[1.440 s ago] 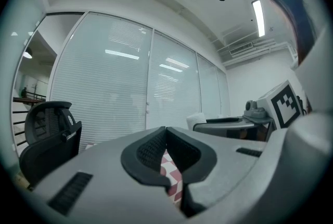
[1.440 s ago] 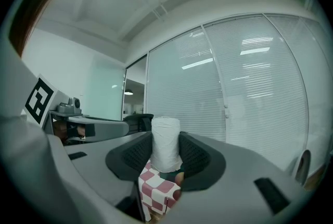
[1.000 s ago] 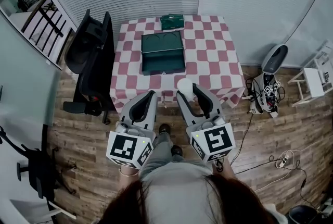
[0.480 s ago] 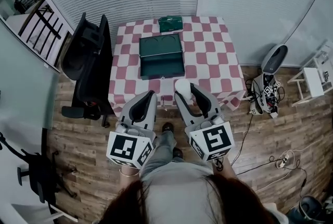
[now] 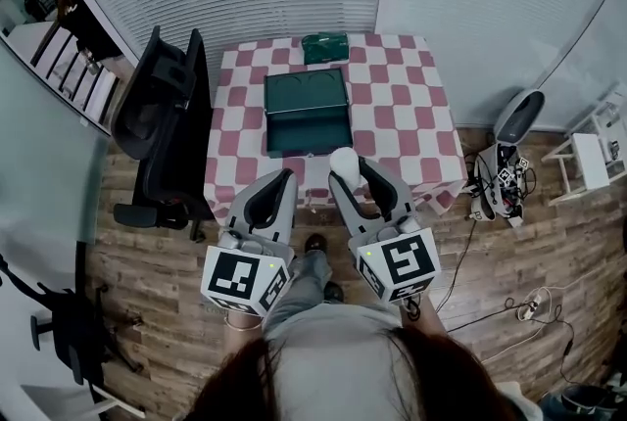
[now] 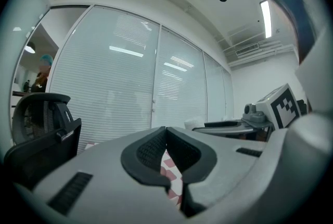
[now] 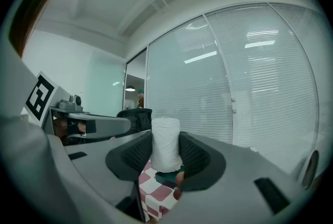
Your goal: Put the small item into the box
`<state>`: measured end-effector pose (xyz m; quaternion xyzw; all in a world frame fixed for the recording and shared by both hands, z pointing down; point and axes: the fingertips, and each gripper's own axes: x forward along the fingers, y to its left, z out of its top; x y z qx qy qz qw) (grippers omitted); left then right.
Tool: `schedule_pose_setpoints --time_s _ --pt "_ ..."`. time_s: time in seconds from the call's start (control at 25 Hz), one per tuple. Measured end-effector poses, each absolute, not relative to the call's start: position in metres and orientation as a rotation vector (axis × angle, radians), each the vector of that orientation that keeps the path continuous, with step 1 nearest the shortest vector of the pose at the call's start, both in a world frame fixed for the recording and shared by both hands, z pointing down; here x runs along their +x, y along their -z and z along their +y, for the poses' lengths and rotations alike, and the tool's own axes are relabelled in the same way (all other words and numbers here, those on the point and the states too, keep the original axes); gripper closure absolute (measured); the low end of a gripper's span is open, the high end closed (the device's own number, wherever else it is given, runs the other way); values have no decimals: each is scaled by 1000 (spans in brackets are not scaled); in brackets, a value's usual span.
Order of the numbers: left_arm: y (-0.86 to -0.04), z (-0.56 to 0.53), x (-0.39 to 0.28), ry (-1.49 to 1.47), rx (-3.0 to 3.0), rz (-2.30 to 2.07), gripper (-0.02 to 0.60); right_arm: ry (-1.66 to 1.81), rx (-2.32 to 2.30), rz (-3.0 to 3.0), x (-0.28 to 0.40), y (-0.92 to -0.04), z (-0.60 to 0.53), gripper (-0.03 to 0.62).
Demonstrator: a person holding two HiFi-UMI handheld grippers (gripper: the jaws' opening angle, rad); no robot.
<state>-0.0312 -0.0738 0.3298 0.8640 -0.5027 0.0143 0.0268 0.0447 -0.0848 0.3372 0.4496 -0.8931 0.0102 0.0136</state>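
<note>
jaws of right hand-held gripper (image 7: 165, 160) clamp white roll (image 7: 165, 137); left hand-held gripper (image 6: 166, 134) closed, empty.

L gripper (image 5: 286, 178), R gripper (image 5: 353, 170) w/ roll (image 5: 343, 160) nearer box (image 5: 308, 131)

2 tongs: left tongs (image 5: 282, 180) and right tongs (image 5: 354, 170). 1 white roll (image 5: 343, 159) sits between the right tongs' jaws. Ahead of the tongs is 1 worktop (image 5: 402, 106) carrying 2 green things: 1 open box (image 5: 307, 106) and, beyond it, 1 smaller green item (image 5: 324, 46). Left of the left tongs are 2 black chairs: 1 office chair (image 5: 162, 125) beside the worktop and 1 second chair (image 5: 59, 321) farther back. Right of the right tongs stands 1 white floor appliance (image 5: 516, 116).
</note>
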Motion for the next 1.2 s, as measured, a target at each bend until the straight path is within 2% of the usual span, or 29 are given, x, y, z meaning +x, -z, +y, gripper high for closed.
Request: schedule_pose_setpoints --time_s 1.2 --pt "-354 -164 -76 -39 2612 -1520 572 -58 1307 -2706 -6 -372 -180 416"
